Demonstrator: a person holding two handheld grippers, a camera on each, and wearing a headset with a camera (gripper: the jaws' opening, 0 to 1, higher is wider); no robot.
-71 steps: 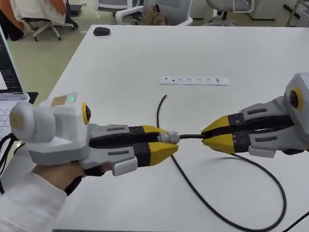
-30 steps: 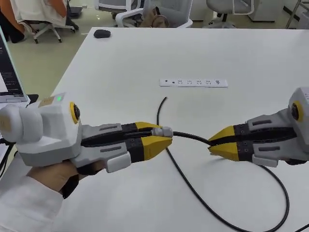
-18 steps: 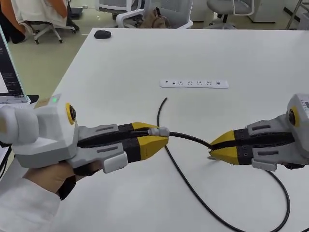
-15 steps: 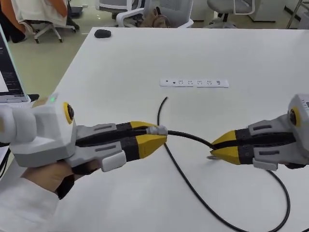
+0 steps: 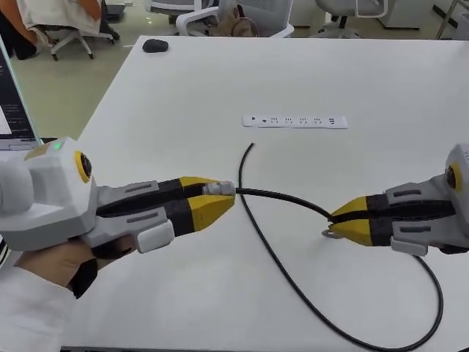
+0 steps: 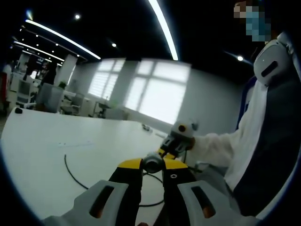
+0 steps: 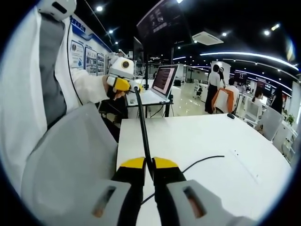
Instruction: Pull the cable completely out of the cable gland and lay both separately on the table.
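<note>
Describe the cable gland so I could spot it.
At the white table, look at the left gripper with yellow jaw tips. The cable gland is the small grey-white fitting pinched there, the one pale piece on the black cable.

A wide white table (image 5: 366,66) spans the open office where we work, with a white power strip (image 5: 294,121) lying near its middle and a dark mouse (image 5: 154,45) at its far corner. Beyond it we see office chairs (image 5: 194,18) on a pale floor (image 5: 66,81). In the left gripper view, tall bright windows (image 6: 155,92) glow under a black ceiling crossed by long light strips (image 6: 162,28). In the right gripper view, an open laptop (image 7: 163,79) sits on a side desk, posters (image 7: 89,59) line the wall, and people (image 7: 217,80) stand further back.
</note>
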